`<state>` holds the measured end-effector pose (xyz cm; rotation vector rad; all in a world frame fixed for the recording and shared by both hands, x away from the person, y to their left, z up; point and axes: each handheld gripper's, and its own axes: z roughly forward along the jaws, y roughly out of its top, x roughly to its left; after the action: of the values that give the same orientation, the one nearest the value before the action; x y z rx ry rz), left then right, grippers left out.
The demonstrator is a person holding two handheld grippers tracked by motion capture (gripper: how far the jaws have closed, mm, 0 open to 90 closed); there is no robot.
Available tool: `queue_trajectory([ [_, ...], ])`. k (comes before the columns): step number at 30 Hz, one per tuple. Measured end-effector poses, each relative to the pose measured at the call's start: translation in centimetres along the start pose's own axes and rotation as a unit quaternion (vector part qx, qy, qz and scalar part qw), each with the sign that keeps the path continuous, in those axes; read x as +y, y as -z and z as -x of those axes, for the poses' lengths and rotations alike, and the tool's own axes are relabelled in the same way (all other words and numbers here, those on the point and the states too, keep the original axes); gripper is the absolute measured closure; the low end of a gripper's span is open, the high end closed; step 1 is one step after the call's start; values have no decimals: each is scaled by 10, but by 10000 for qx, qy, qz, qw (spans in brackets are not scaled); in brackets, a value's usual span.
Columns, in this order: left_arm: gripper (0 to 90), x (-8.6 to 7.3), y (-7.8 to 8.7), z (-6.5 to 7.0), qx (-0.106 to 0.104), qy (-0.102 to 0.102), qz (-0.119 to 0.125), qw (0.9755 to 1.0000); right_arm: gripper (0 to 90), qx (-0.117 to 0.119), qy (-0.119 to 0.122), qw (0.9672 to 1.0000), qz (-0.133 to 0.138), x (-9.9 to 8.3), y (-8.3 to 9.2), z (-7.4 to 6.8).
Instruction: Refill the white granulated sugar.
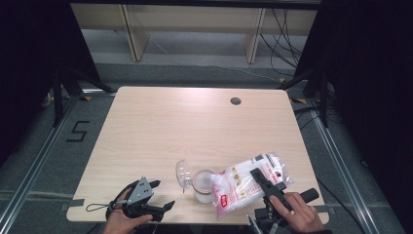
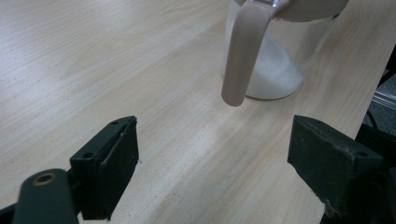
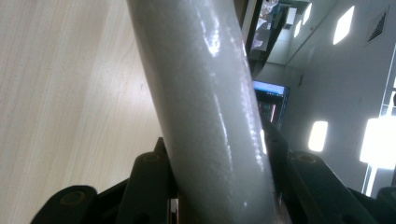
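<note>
**A:** So where's everything right now?

**B:** My right claw (image 1: pixel 256 174) is clamped on the bag (image 1: pixel 251 183), a plastic pouch of white grains with a red label. It's tipped toward 9 o'clock, mouth end resting over the rim of the jar (image 1: pixel 203 185). In the right gripper view the bag (image 3: pixel 210 116) is squeezed between the jaws, bulging up past them.

**A:** And the jar?

**B:** Sitting upright on the counter (image 1: pixel 195 122), near the 6 o'clock edge, a bit right of centre. Its clear lid (image 1: pixel 183 171) is flipped open at 10 o'clock of it. There's a white pile in the bottom already; the left gripper view shows that well, plus the jar's (image 2: pixel 280 60) beige handle (image 2: pixel 243 56) hanging down.

**A:** Left claw doing anything?

**B:** Nope. Left claw (image 1: pixel 165 195) is wide, nothing in it, low over the counter at 9 o'clock of the jar, aimed at it but well apart.
</note>
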<state>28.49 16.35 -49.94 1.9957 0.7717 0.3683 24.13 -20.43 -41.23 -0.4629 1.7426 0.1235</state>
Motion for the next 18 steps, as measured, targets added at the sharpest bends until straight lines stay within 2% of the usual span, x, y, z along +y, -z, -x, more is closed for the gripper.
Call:
queue_trajectory([
  [2, 159, 0, 0, 0, -22, -25, -68, 10000, 648, -10, -8, 10000, 30, 2, -1, 0],
  [3, 159, 1, 1, 0, -40, -32, -93, 9999, 648, -30, 75, 9999, 73, 3, -1, 2],
  [4, 159, 0, 0, 0, -27, -30, -73, 10000, 648, 33, -5, 10000, 27, 3, -1, 0],
  [6, 159, 1, 1, 0, 4, -54, -53, 10000, 649, 55, 78, 10000, 16, 4, -1, 2],
  [7, 159, 1, 1, -1, -4, -152, -50, 9999, 649, 60, -1, 10000, -12, 3, -1, 1],
  [8, 159, 1, 1, -1, -4, -149, -51, 9999, 649, 18, -6, 10000, 24, 3, -2, 1],
  [9, 159, 1, 1, -1, -13, -149, -48, 9999, 650, -42, 121, 9999, 112, 2, -2, 3],
  [10, 159, 0, 0, 2, -10, 32, -16, 10000, 650, 19, 26, 10000, 23, 1, 0, 1],
  [13, 159, 0, 0, 1, -33, -17, -53, 10000, 650, -13, 157, 9999, 52, 1, 1, 3],
  [14, 159, 1, 0, 0, -48, -20, -87, 9999, 651, 52, 86, 9999, -26, 2, 2, 2],
  [15, 159, 1, 0, 0, -49, -22, -91, 9999, 651, -51, 75, 9999, 101, 3, 1, 2],
  [16, 159, 0, 0, 1, -12, -16, -53, 10000, 651, 50, 44, 10000, 24, 4, 1, 2],
  [17, 159, 1, 0, 1, -5, -17, -55, 10000, 651, -66, 87, 9998, 156, 5, 0, 3],
  [18, 159, 1, 0, 1, -5, -17, -54, 10000, 651, 33, 65, 9999, 98, 7, -1, 4],
])
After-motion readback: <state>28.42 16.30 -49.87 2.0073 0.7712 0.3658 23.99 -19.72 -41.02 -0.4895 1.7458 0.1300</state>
